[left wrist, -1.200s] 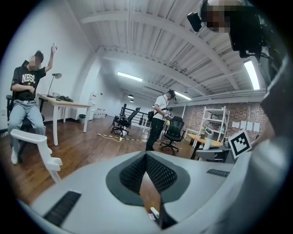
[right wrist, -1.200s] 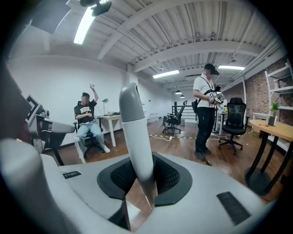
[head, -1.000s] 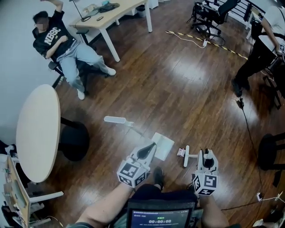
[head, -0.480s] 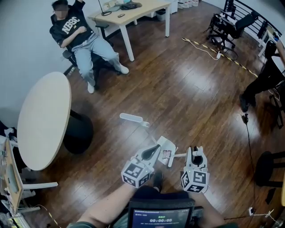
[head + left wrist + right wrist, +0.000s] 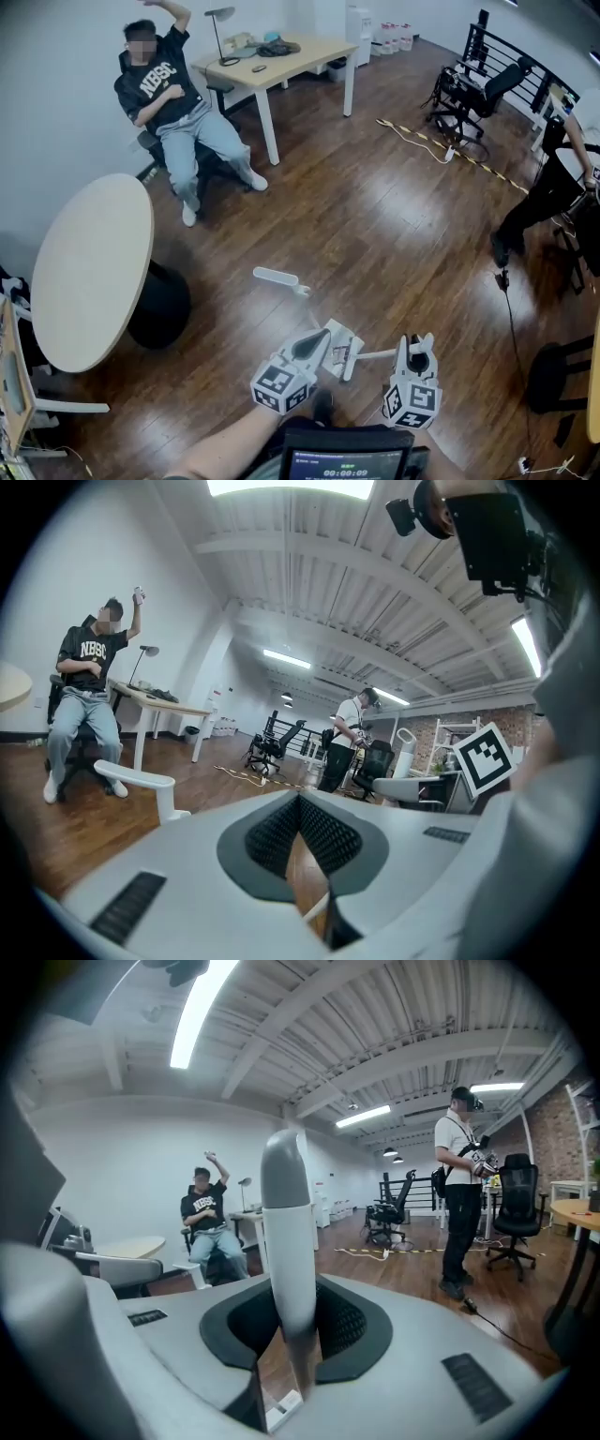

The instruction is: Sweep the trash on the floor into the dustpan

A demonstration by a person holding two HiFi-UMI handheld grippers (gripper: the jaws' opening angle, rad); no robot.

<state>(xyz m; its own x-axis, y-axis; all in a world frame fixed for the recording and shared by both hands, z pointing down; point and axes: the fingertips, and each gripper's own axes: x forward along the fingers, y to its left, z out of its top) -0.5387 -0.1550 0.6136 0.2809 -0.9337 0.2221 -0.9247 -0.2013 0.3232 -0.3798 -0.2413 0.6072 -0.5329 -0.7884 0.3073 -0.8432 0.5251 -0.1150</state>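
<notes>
A white long-handled dustpan (image 5: 331, 337) lies on the wood floor, its grip (image 5: 277, 277) pointing up-left. My left gripper (image 5: 317, 343) is shut on its thin pole just above the pan; the grip (image 5: 131, 778) shows to the left in the left gripper view. A small pinkish wrapper (image 5: 343, 352) lies at the pan's right edge. The white broom head (image 5: 352, 366) stands right against it. My right gripper (image 5: 419, 345) is shut on the broom's handle (image 5: 286, 1232), which rises up between its jaws.
A round table (image 5: 89, 272) stands at the left. A seated person (image 5: 169, 103) and a desk (image 5: 272, 52) are at the back. An office chair (image 5: 478, 89), a floor cable (image 5: 441, 145), a standing person (image 5: 553, 183) and a dark stool (image 5: 553, 375) are on the right.
The broom head has moved left, pushing the wrapper from the open floor up to the dustpan's edge. Both grippers have kept their hold.
</notes>
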